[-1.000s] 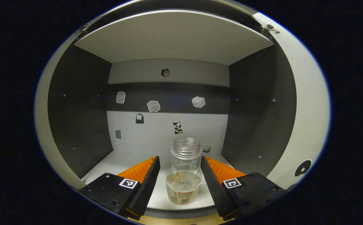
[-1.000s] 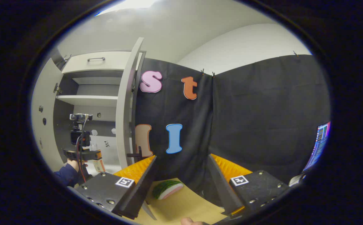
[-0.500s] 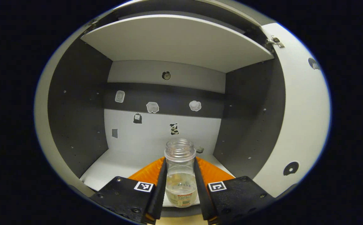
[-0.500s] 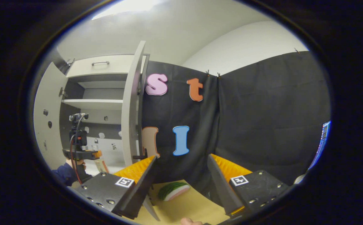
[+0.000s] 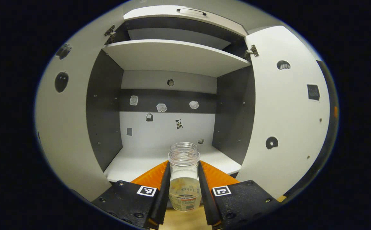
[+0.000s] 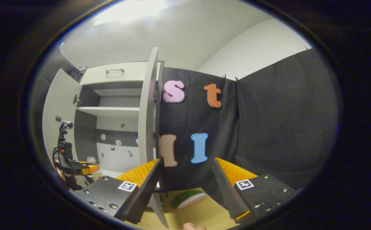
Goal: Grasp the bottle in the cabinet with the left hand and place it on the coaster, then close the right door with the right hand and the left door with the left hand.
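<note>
gripping a clear, capless bottle (image 5: 184,179) upright, left jaws clenched; right jaws released.

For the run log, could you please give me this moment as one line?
stage: bottle grasped | left gripper: shut on bottle, at cabinet front | right gripper: open, idle | right door: open | left door: open

Your left hand-held gripper (image 5: 183,191) holds the bottle (image 5: 184,177) upright between its fingers, in front of the open cabinet (image 5: 172,57). A door stands to each side. In your right gripper view, a watermelon slice (image 6: 188,198) lies on the tabletop (image 6: 201,214) right of the right door (image 6: 147,127)
</note>
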A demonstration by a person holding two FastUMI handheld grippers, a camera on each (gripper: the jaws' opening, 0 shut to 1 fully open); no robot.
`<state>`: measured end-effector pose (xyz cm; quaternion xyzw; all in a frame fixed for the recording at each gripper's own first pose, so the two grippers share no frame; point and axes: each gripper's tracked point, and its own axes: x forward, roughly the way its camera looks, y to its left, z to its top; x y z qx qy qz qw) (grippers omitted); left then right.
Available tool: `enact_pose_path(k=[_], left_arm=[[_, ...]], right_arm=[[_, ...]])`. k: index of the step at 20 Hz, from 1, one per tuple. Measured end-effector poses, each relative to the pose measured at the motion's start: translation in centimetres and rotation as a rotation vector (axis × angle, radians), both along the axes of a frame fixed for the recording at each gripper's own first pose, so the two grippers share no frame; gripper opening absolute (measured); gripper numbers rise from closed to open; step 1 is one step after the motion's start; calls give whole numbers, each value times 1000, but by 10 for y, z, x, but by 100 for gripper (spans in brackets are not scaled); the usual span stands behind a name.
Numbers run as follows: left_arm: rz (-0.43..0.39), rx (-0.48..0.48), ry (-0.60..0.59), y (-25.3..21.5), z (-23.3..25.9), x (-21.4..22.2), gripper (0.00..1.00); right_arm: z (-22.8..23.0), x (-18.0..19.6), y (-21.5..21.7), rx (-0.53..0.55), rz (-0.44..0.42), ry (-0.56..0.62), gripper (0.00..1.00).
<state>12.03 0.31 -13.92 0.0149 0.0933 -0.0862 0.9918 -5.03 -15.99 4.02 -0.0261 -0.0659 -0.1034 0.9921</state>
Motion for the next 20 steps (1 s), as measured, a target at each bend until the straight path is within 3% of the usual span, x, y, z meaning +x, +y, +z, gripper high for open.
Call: enact_pose_path(k=[5, 9, 10, 11, 12, 20], left_arm=[[48, 4, 53, 11, -48, -52, 47], [63, 5, 66, 0, -88, -88, 52], [70, 6, 87, -3, -103, -97, 47], [80, 11, 106, -6, -118, -106, 52], [89, 19, 116, -9, -130, -114, 50], [138, 17, 174, -21, -217, -157, 48]], right_arm=[[2, 11, -1, 1, 87, -3, 96], [3, 18, -1, -5, 148, -8, 94], [3, 19, -1, -5, 164, -9, 94], [3, 20, -1, -7, 179, -8, 96], [4, 21, -1, -12, 192, -10, 96], [3, 20, -11, -46, 234, -3, 96]])
